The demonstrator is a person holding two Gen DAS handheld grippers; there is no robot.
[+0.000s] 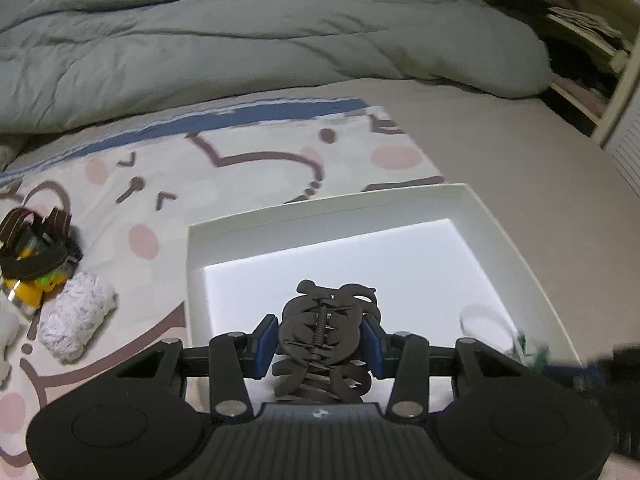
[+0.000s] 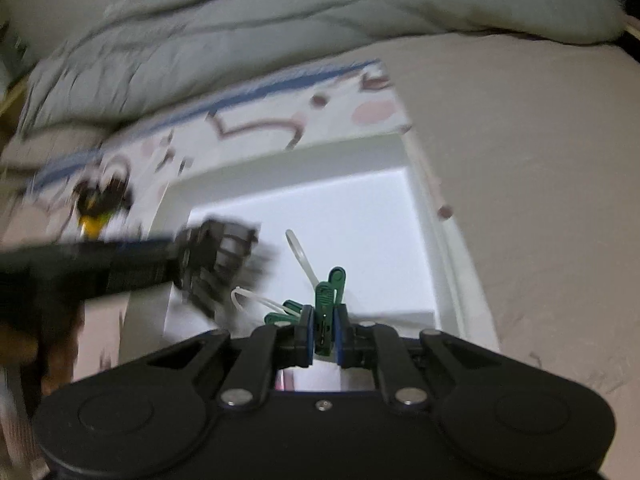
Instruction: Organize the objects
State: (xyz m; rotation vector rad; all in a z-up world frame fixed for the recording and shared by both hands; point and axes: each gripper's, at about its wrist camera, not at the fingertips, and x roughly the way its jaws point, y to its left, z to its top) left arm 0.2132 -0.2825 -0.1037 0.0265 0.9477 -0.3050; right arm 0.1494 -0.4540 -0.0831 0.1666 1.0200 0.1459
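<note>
My left gripper (image 1: 320,340) is shut on a black hair claw clip (image 1: 326,328) and holds it over the near part of a shallow white box (image 1: 500,216) on the bed. My right gripper (image 2: 323,334) is shut on a green clothes peg (image 2: 329,304) with clear plastic loops (image 2: 298,252) attached, over the same white box (image 2: 424,184). The left gripper with the claw clip (image 2: 216,264) shows blurred at the left of the right wrist view. The peg and loops (image 1: 532,354) show at the right edge of the left wrist view.
A cartoon-print sheet (image 1: 248,168) lies under the box. On it at the left are a white fluffy roll (image 1: 76,316) and a pile of dark straps and a yellow item (image 1: 32,248). A grey duvet (image 1: 248,40) is bunched behind. Shelves (image 1: 592,44) stand at the far right.
</note>
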